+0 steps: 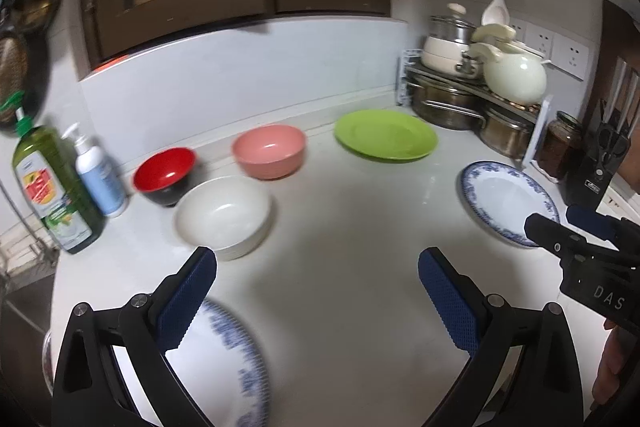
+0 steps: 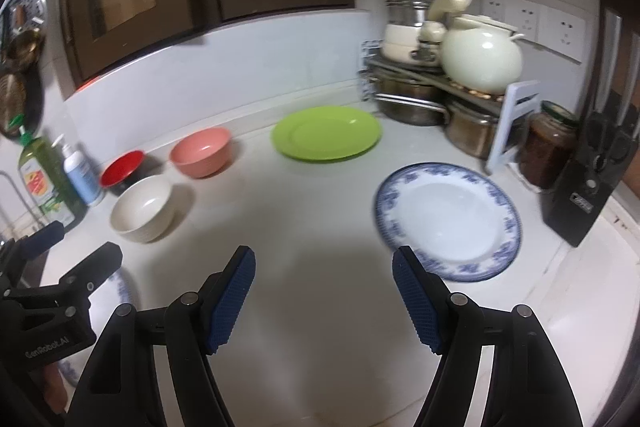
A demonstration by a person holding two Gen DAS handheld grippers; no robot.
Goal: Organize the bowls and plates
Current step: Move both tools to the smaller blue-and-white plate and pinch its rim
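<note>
A glossy green plate (image 2: 326,133), round and shallow, serves as landmark on the smooth white counter (image 2: 320,307). Left of it sits a matte pink bowl (image 2: 201,151); further left a red bowl (image 2: 122,167) with a black outside, and just in front of that a ribbed cream bowl (image 2: 143,207). Right and nearer than the green plate lies a white plate (image 2: 448,221) with a blue patterned rim. A second blue-rimmed plate (image 1: 216,363) lies far nearer, at the counter's left front. Behind the green plate run pale wall tiles and dark wooden window frames; to its right a rack (image 2: 460,87) holds steel pots and a cream teapot (image 2: 482,57).

The left gripper (image 1: 318,299) is spread wide with nothing between its ridged blue pads; its left finger hangs over the near plate. The right gripper (image 2: 324,301) also gapes empty over bare counter, its right finger at the white plate's near edge.
</note>
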